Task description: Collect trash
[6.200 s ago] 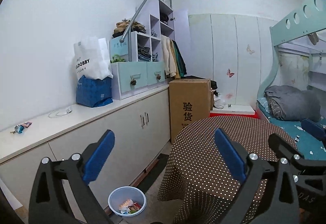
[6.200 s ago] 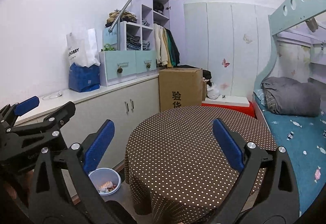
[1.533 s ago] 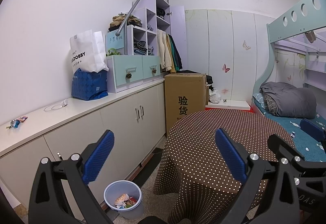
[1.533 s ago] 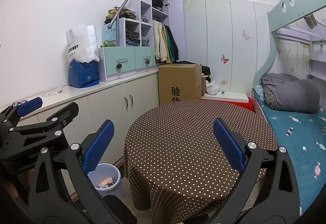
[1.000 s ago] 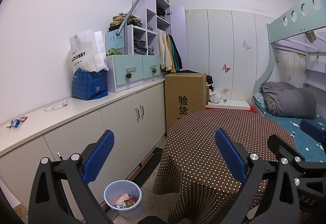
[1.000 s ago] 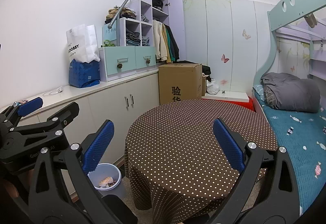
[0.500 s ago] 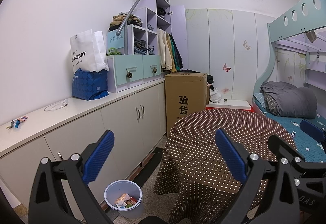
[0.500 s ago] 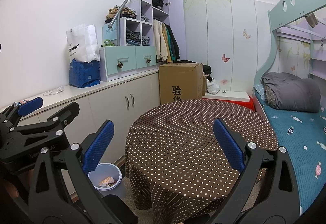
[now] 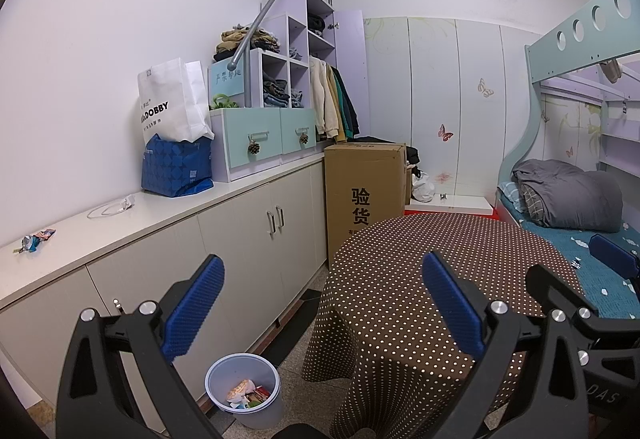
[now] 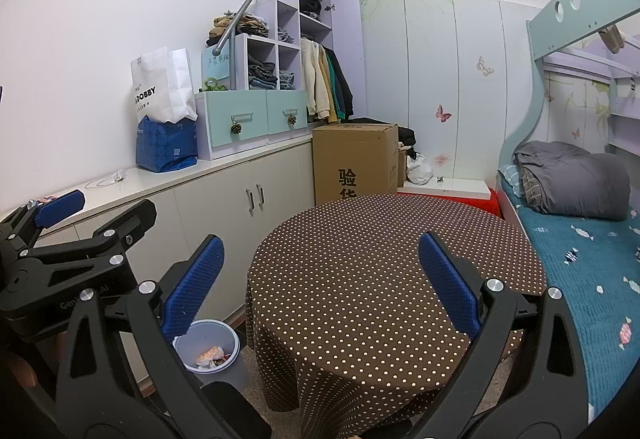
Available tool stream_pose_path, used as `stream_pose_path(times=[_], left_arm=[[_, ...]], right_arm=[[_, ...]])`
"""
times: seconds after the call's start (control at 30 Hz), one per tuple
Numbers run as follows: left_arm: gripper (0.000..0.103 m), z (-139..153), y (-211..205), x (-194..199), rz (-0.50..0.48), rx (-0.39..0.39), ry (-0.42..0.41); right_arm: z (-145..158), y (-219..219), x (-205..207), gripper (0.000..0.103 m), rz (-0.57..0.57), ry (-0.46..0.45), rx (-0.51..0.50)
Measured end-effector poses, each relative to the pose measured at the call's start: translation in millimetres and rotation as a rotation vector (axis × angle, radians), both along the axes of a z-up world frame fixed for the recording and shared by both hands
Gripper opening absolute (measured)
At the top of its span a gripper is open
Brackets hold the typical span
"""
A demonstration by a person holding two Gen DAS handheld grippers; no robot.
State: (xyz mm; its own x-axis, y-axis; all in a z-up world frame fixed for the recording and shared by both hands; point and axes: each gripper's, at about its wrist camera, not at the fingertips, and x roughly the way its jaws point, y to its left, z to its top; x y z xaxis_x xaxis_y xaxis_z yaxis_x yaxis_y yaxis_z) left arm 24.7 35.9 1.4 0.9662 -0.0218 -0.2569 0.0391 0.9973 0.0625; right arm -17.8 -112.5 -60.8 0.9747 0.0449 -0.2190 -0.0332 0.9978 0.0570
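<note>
A pale blue bin (image 9: 243, 390) with several wrappers inside stands on the floor by the white cabinets; it also shows in the right wrist view (image 10: 208, 347). A small crumpled wrapper (image 9: 35, 240) lies on the cabinet top at far left. My left gripper (image 9: 320, 303) is open and empty, held above the floor beside the round table (image 9: 440, 279). My right gripper (image 10: 320, 283) is open and empty, over the table's near edge (image 10: 380, 279). The left gripper's fingers (image 10: 60, 208) show at the left of the right wrist view.
White cabinets (image 9: 240, 231) run along the left wall with a blue bag (image 9: 176, 169) and a white bag (image 9: 172, 103) on top. A cardboard box (image 9: 364, 195) stands behind the table. A bunk bed (image 10: 580, 239) lies right.
Both grippers have pulled back and risen a little since the earliest frames. Over the last second nothing has visibly moved.
</note>
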Motion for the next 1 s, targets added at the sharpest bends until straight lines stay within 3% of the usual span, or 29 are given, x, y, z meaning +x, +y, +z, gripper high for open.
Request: stream_pose_path(times=[1.0], left_arm=[[0.097, -10.2, 9.5, 1.2, 0.0, -0.001, 0.009]], right_arm=[[-4.6, 9.1, 0.9, 0.096, 0.001, 0.01, 0.005]])
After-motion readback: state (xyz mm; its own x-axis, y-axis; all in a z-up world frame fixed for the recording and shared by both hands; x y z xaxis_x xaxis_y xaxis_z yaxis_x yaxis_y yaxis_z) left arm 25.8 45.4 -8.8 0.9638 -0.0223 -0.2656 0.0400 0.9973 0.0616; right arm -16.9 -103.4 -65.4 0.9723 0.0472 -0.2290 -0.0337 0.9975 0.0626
